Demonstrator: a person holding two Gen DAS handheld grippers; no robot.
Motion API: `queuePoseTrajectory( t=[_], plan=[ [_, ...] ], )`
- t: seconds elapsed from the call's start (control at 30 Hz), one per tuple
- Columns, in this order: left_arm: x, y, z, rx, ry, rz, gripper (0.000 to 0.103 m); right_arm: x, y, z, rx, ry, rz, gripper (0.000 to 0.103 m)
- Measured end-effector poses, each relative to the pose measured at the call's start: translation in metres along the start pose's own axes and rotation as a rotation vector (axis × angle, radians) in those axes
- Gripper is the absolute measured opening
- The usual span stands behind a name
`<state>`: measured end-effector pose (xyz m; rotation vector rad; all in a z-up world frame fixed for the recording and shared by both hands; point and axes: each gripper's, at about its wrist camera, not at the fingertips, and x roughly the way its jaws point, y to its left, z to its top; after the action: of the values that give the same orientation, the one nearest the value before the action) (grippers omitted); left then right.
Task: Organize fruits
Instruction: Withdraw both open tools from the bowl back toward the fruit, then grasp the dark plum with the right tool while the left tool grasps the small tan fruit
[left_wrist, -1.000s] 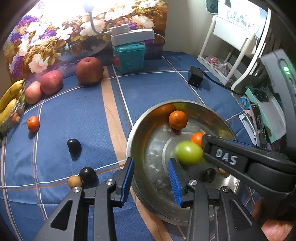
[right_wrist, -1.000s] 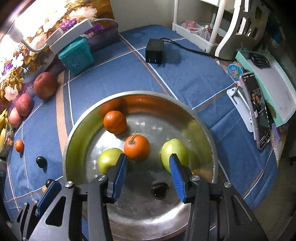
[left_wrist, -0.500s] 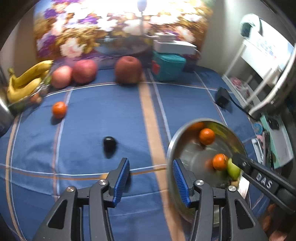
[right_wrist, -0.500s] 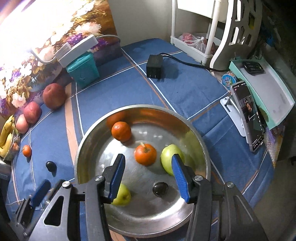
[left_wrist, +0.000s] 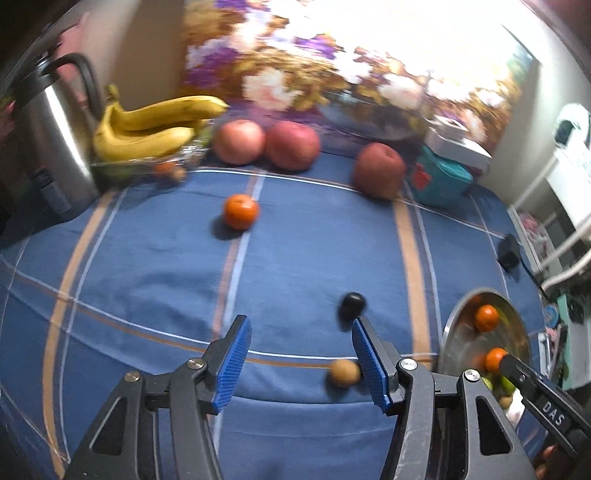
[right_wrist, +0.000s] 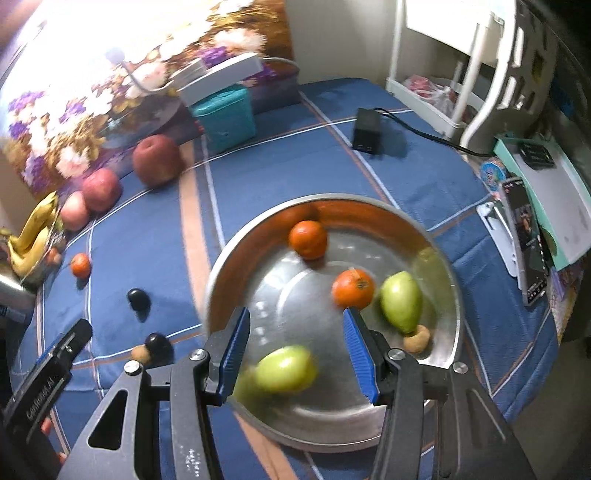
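My left gripper (left_wrist: 301, 360) hangs over the blue cloth with its jaws opening and nothing between them. A black fruit (left_wrist: 352, 302) and a small brown fruit (left_wrist: 344, 373) lie by its right finger. An orange (left_wrist: 241, 211) sits farther off. My right gripper (right_wrist: 297, 354) stands open above the steel bowl (right_wrist: 332, 195). The bowl holds two oranges (right_wrist: 308, 238), a green fruit (right_wrist: 400, 301), a small brown fruit (right_wrist: 416, 339) and a blurred green fruit (right_wrist: 286, 369) lying below the pads, untouched.
Three apples (left_wrist: 293, 144), bananas (left_wrist: 155, 125) and a steel kettle (left_wrist: 48, 129) line the far edge. A teal box (right_wrist: 225, 116) and a black adapter (right_wrist: 365, 134) stand behind the bowl. A phone (right_wrist: 528, 243) rests at the right edge.
My left gripper swung left from the bowl's rim to over the cloth and its jaws widened. The right gripper rose a little. One green fruit rolled to the bowl's near side.
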<state>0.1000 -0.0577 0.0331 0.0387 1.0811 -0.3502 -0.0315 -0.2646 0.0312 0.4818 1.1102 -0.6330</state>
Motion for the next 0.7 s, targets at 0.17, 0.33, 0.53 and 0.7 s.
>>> queuePoseTrajectory(
  t=[0.17,0.33,0.53,0.7],
  plan=[
    [-0.003,0.017,0.004,-0.019,-0.012,0.036,0.071,-0.004,0.02,-0.003,-0.046,-0.004,0.014,0.053],
    [-0.003,0.022,0.003,-0.019,-0.004,0.068,0.083,-0.004,0.039,-0.007,-0.088,-0.006,0.021,0.059],
    [0.003,0.028,-0.001,-0.03,0.016,0.089,0.1,-0.002,0.059,-0.012,-0.132,-0.013,0.043,0.069],
    [0.002,0.034,0.0,-0.041,-0.008,0.127,0.103,0.004,0.07,-0.016,-0.162,-0.011,0.052,0.084]
  ],
)
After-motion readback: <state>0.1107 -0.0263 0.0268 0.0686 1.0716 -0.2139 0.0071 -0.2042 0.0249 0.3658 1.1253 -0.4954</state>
